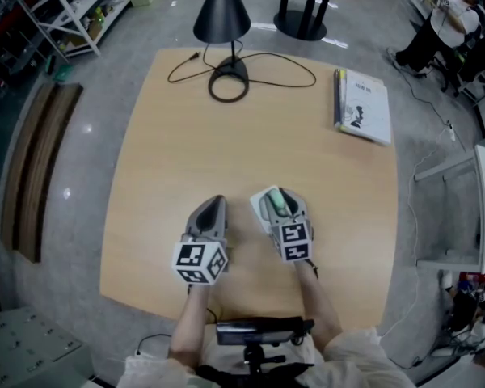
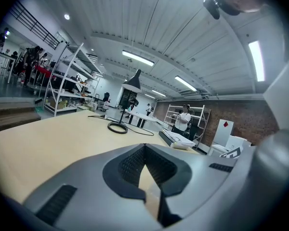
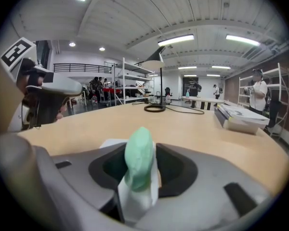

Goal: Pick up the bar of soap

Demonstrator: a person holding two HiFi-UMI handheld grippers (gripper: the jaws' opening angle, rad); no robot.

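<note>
Working over a pale wooden table (image 1: 145,176), with a black lamp (image 1: 222,14) at 12 o'clock and a book (image 1: 364,107) at 2 o'clock, well apart from the action. Resting near the front edge at 6 o'clock: left gripper (image 1: 213,204), shut tip to tip on nothing, with bare table beyond. Just beside it toward 3 o'clock: right gripper (image 1: 280,197), pinching the bar of soap (image 3: 138,162) by its two broad faces, stood on edge between the jaws, with a white tray or wrapper (image 1: 261,210) caught alongside; cannot tell which. Judged light and stiff: a small pale green cake, rounded and probably slick, so liable to squirt out under a hard squeeze or slide if tilted. Best taken across the flat faces near the middle, seated deep in the jaws, with moderate pressure. Worth keeping level on the way up and guarding against lifting the white piece too
</note>
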